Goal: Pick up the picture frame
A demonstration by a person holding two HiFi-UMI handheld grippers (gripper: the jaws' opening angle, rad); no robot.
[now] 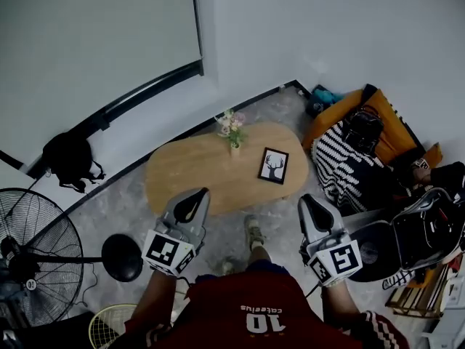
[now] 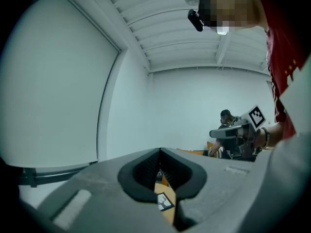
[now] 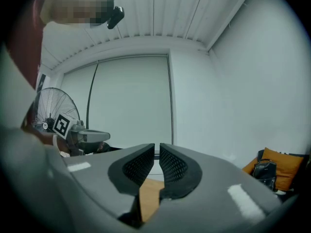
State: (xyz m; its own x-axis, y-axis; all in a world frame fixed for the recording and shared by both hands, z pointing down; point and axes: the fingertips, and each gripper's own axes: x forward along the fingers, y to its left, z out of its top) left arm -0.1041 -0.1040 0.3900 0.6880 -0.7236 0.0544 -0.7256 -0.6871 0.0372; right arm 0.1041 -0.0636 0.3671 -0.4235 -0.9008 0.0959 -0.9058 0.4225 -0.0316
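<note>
step: approach, pre-grasp | L gripper (image 1: 197, 195) jaws closed, empty | R gripper (image 1: 311, 199) jaws a slit apart, empty | both 2 short of table (image 1: 185, 171) near edge | picture frame (image 1: 273, 166) on table's right part, near flower vase (image 1: 232, 131), untouched | next: reach over table, open wider, close on frame edge | room: fan (image 1: 29, 253) left of table, cushions (image 1: 363, 133) right of it, white walls

White walls (image 1: 327, 27), grey speckled floor (image 1: 116, 209) — oval wooden table (image 1: 182, 173) centre, black fan (image 1: 29, 257) left.
</note>
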